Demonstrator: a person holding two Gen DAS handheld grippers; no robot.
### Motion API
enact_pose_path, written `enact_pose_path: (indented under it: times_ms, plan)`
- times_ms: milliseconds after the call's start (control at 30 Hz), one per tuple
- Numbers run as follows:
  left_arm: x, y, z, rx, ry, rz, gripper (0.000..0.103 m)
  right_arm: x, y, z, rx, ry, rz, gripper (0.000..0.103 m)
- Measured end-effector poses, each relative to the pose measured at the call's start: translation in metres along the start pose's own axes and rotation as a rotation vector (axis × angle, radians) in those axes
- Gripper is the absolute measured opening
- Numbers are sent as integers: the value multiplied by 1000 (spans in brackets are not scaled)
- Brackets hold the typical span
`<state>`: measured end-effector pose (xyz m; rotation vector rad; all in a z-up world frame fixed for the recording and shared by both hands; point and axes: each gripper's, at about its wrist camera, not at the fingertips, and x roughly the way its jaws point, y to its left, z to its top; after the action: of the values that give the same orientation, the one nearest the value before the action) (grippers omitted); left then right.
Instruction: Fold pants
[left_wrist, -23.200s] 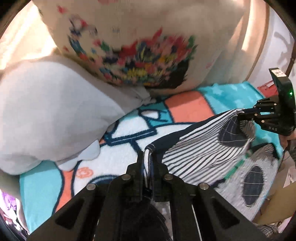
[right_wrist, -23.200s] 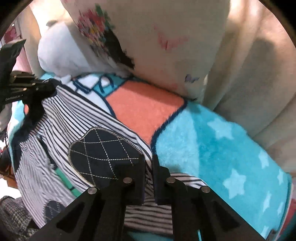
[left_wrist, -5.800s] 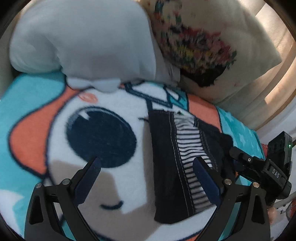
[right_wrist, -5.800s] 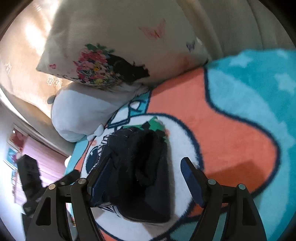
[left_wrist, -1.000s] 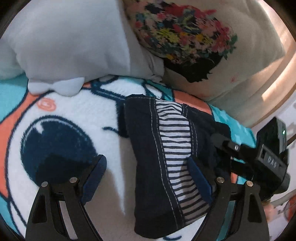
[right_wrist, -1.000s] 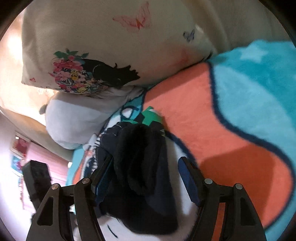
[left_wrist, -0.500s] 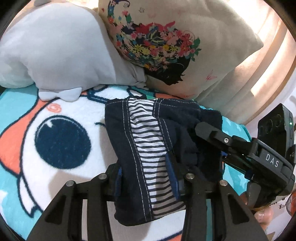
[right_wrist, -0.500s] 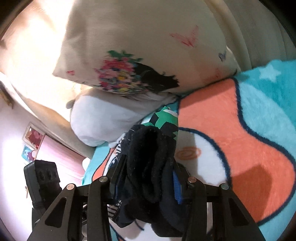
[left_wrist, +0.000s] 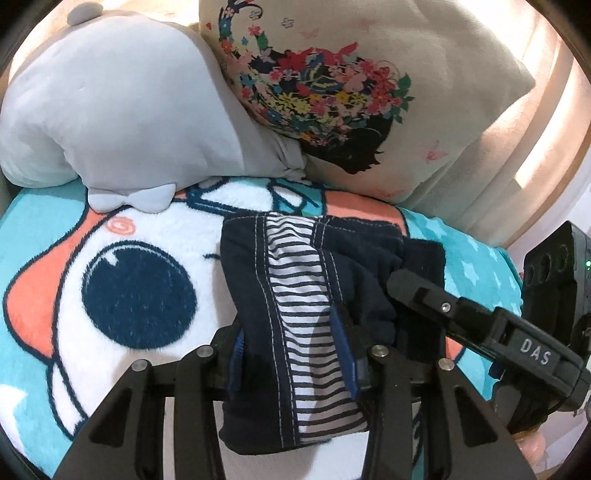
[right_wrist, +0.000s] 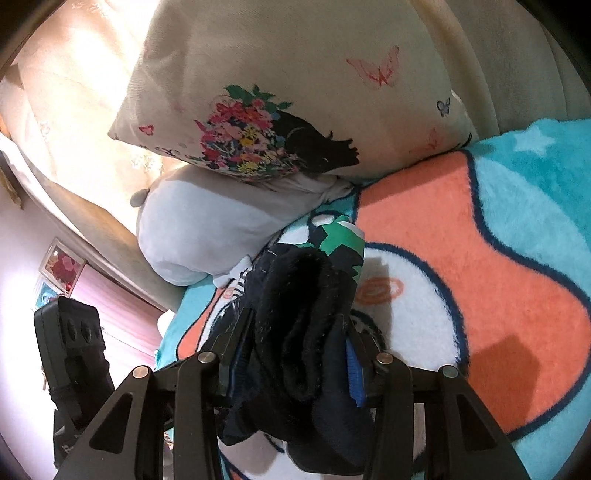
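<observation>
The pants (left_wrist: 295, 280) are folded into a small navy and striped bundle over the cartoon blanket (left_wrist: 140, 295). My left gripper (left_wrist: 291, 350) is shut on the bundle's near edge, its blue pads pressing both sides. My right gripper (right_wrist: 291, 354) is shut on the bundle's thick navy end (right_wrist: 306, 314), where a green star patch (right_wrist: 340, 240) shows. The right gripper also shows in the left wrist view (left_wrist: 417, 291), at the bundle's right side. The bundle looks lifted a little off the blanket.
A grey plush pillow (left_wrist: 122, 110) and a cream pillow with a floral print (left_wrist: 332, 92) lean at the back of the blanket. A beige curtain (right_wrist: 66, 110) hangs behind. The left gripper's body (right_wrist: 70, 339) sits at the left of the right wrist view.
Both grippers went from open around the folded pants to shut on them. The bundle has risen slightly and both views have pulled back from the pillows.
</observation>
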<state>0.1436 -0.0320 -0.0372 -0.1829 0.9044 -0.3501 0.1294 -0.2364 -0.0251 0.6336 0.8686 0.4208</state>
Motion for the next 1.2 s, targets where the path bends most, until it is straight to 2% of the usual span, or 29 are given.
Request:
enact_pose_path:
  times_ms: [67, 133, 200, 267, 433, 533, 733, 933, 1200]
  plan:
    - [6, 0, -1, 12, 5, 33, 43, 6, -3, 2, 4, 3, -18, 49]
    - [12, -1, -4, 39, 10, 83, 47, 12, -5, 2, -10, 4, -68, 53]
    - [11, 0, -7, 46, 7, 91, 50, 17, -10, 2, -14, 6, -112, 54]
    - [6, 2, -8, 35, 4, 88, 51, 15, -15, 1, 6, 2, -114, 59]
    - [-10, 10, -13, 9, -8, 104, 57, -9, -16, 2, 10, -82, -138, 65]
    - [-18, 12, -16, 19, -18, 158, 64, -28, -15, 0, 11, -146, -161, 66]
    - [-35, 6, -26, 67, -83, 266, 64, -51, -10, -15, 8, -195, -216, 67]
    - [-47, -3, -39, 101, -96, 280, 64, -61, 5, -33, -59, -185, -303, 68]
    - [-70, -18, -52, 135, -138, 279, 67, -75, 17, -50, -83, -188, -318, 68]
